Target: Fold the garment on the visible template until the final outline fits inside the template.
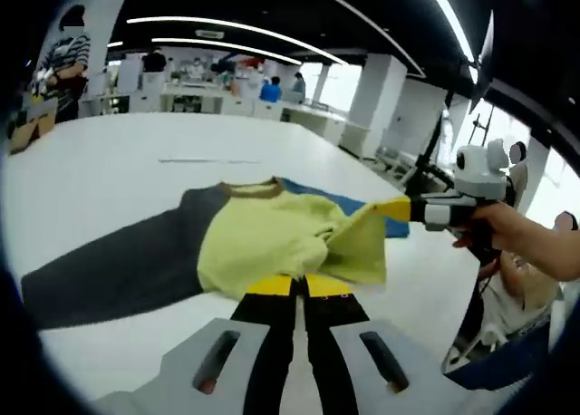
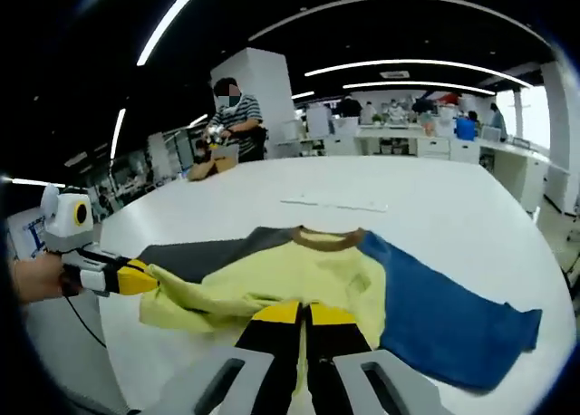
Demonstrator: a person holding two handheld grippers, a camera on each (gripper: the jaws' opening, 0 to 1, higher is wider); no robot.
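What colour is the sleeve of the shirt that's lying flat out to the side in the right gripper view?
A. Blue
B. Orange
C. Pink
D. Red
A. In the right gripper view the sleeve spread flat on the white table is blue, next to the yellow body of the shirt.

shirt [image 2: 308, 275]: yellow body, brown collar, one dark grey sleeve, one blue sleeve
state: hem bunched and lifted, sleeves spread flat
place: on my white table [image 2: 426, 207], near its front edge
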